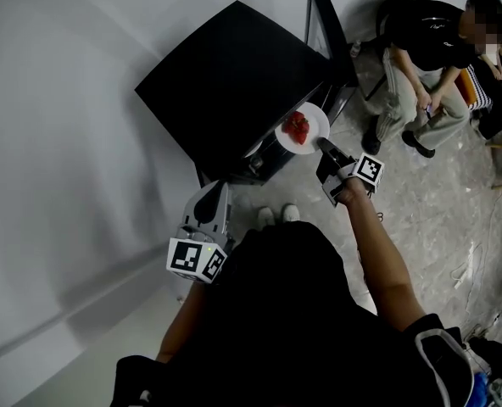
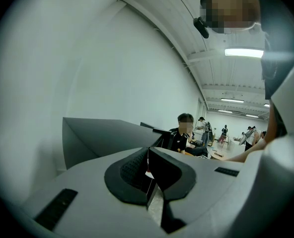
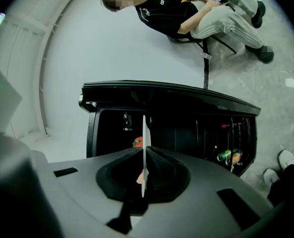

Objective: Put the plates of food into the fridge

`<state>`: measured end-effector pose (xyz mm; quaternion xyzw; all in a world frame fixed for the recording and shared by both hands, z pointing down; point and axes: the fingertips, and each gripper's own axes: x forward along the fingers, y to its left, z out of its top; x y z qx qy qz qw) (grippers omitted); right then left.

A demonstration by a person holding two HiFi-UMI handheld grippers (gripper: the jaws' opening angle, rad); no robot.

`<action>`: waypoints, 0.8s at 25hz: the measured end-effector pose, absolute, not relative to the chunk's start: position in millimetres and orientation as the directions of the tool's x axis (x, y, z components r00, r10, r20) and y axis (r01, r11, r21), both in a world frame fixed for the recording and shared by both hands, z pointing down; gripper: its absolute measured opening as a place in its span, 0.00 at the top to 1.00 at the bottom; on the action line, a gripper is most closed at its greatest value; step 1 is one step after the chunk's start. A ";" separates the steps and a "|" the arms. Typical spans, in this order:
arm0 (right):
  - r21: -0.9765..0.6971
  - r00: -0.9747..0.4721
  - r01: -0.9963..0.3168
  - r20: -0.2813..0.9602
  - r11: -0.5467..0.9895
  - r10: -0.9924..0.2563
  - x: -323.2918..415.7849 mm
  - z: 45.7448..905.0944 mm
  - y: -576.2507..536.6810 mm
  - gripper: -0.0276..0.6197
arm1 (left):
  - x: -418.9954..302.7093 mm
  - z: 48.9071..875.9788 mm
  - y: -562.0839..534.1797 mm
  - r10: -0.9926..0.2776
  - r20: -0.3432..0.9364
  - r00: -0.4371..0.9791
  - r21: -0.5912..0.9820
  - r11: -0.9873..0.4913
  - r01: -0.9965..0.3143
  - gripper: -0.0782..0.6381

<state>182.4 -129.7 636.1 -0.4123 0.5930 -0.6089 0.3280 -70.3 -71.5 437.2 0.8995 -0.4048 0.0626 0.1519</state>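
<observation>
The right gripper (image 1: 326, 148) has its jaws clamped on the near rim of the white plate (image 1: 317, 117) of red food (image 1: 296, 127), at the open front edge of the black fridge (image 1: 234, 75). Its door (image 1: 327, 24) stands wide, far right. The left gripper (image 1: 209, 195), jaws together, holds nothing.

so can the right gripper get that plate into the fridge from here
Probably yes. The right gripper grips the plate by its rim just in front of the fridge, whose door stands open, and nothing shows between the plate and the opening.
</observation>
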 end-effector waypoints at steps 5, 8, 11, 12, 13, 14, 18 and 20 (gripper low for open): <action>-0.991 -0.441 -0.095 0.123 -0.090 -0.889 181.1 644.5 -146.9 0.90 | -74.8 437.0 -70.5 -0.720 0.241 0.651 0.224 -0.612 -0.759 0.86; -0.990 -0.432 -0.101 0.134 -0.099 -0.892 179.7 650.2 -158.2 0.90 | -74.9 437.2 -71.5 -0.723 0.238 0.649 0.233 -0.606 -0.761 0.86; -0.991 -0.422 -0.081 0.133 -0.109 -0.897 176.6 654.2 -166.8 0.90 | -74.7 439.3 -71.2 -0.722 0.231 0.652 0.236 -0.609 -0.758 0.86; -0.990 -0.420 -0.084 0.136 -0.111 -0.897 175.1 654.8 -170.4 0.90 | -74.9 439.7 -71.7 -0.723 0.231 0.652 0.237 -0.608 -0.758 0.86; -0.990 -0.420 -0.087 0.139 -0.113 -0.897 173.3 655.0 -174.4 0.90 | -75.0 440.1 -72.4 -0.723 0.232 0.651 0.238 -0.607 -0.759 0.86; -0.989 -0.420 -0.090 0.143 -0.116 -0.896 171.5 655.1 -178.6 0.90 | -75.1 440.5 -73.0 -0.722 0.234 0.651 0.238 -0.606 -0.759 0.86; -0.987 -0.417 -0.098 0.157 -0.127 -0.895 163.7 655.2 -192.9 0.90 | -76.2 439.8 -72.9 -0.722 0.240 0.649 0.236 -0.605 -0.761 0.86; -0.985 -0.420 -0.109 0.165 -0.131 -0.893 158.7 652.5 -199.0 0.90 | -77.3 440.0 -72.3 -0.724 0.241 0.647 0.239 -0.602 -0.762 0.86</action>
